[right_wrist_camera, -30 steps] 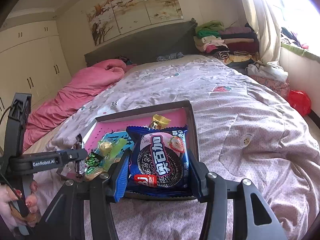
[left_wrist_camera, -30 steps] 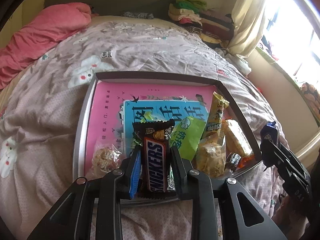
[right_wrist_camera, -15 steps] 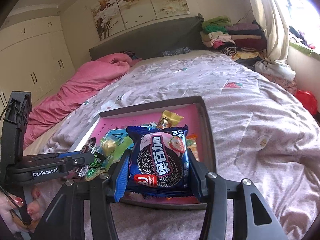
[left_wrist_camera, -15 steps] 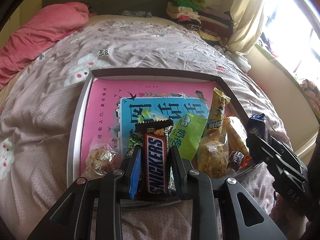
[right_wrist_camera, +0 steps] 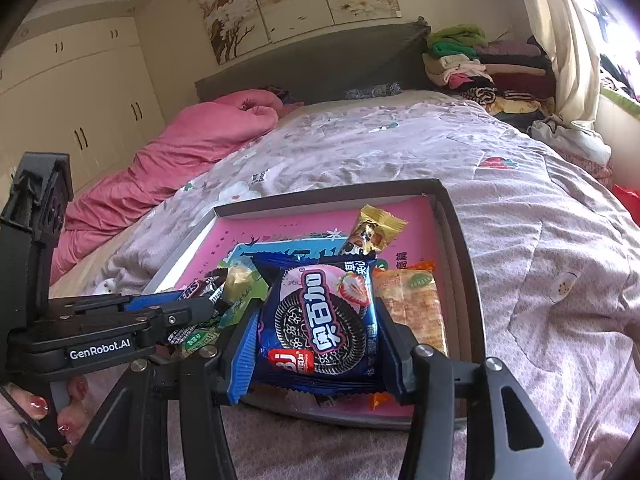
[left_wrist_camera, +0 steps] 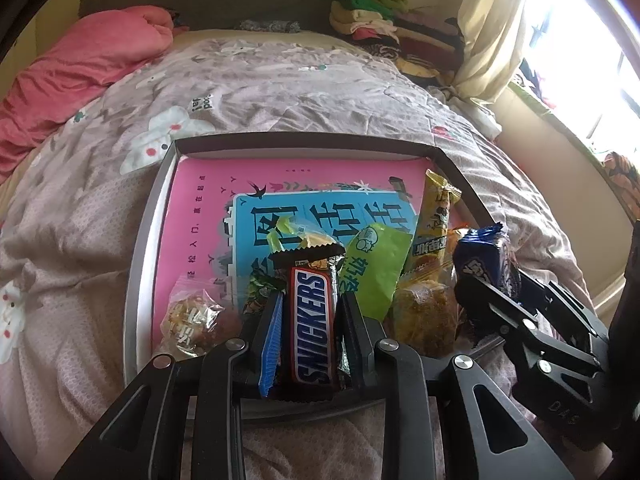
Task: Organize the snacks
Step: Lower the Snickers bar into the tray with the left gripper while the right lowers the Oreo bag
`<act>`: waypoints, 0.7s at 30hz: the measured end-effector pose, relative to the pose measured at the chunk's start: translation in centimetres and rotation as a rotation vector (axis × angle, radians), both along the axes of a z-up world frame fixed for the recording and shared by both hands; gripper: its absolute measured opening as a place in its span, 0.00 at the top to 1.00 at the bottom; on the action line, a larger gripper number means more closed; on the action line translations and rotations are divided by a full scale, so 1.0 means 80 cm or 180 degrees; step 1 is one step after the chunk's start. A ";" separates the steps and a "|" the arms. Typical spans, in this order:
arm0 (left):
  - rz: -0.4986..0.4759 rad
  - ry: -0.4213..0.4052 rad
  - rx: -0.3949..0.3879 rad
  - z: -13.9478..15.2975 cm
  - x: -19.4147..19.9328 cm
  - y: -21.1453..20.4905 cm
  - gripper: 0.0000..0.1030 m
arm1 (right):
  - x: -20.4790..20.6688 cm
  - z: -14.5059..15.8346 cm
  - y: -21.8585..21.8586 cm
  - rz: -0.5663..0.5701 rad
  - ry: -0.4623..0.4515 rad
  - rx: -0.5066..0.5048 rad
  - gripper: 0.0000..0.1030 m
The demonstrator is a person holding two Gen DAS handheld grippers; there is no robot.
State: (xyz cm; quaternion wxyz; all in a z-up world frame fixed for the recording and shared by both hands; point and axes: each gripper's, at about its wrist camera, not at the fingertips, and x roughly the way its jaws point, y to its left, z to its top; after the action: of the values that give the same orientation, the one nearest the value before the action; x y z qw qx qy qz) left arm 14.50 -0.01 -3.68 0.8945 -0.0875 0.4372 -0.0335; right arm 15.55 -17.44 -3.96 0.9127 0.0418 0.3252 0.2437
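Observation:
A grey-rimmed tray with a pink and blue printed base lies on the bed. My left gripper is shut on a Snickers bar over the tray's near edge. My right gripper is shut on a blue cookie packet over the tray's near right part; it also shows in the left wrist view. In the tray lie a green packet, a yellow bar, a clear bag of crisp snacks and an orange wafer pack.
The tray rests on a pale floral quilt. A pink duvet lies at the far left. Folded clothes are stacked by the headboard. A curtain and bright window are at the right.
Both grippers have moved forward over the tray, each with its snack held. The right gripper with the cookie packet has come closer to the left one.

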 end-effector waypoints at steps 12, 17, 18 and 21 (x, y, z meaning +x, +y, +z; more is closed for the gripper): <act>-0.0014 0.0015 0.0024 -0.001 0.005 -0.004 0.72 | 0.012 -0.007 -0.003 -0.0086 0.0036 -0.0047 0.49; -0.0014 0.0019 0.0026 -0.001 0.005 -0.004 0.72 | 0.012 -0.008 -0.003 -0.0072 0.0028 -0.0041 0.49; -0.0018 0.0021 0.0024 -0.001 0.005 -0.004 0.72 | 0.012 -0.008 -0.003 -0.0073 0.0028 -0.0036 0.49; -0.0019 0.0023 0.0031 -0.001 0.006 -0.005 0.72 | 0.012 -0.006 -0.004 -0.0073 0.0021 -0.0032 0.49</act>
State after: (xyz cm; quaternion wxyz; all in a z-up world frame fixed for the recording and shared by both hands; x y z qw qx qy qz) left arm 14.97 -0.37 -3.76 0.8932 -0.0820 0.4408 -0.0337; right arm 16.54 -17.77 -4.46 0.9146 0.0417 0.3290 0.2315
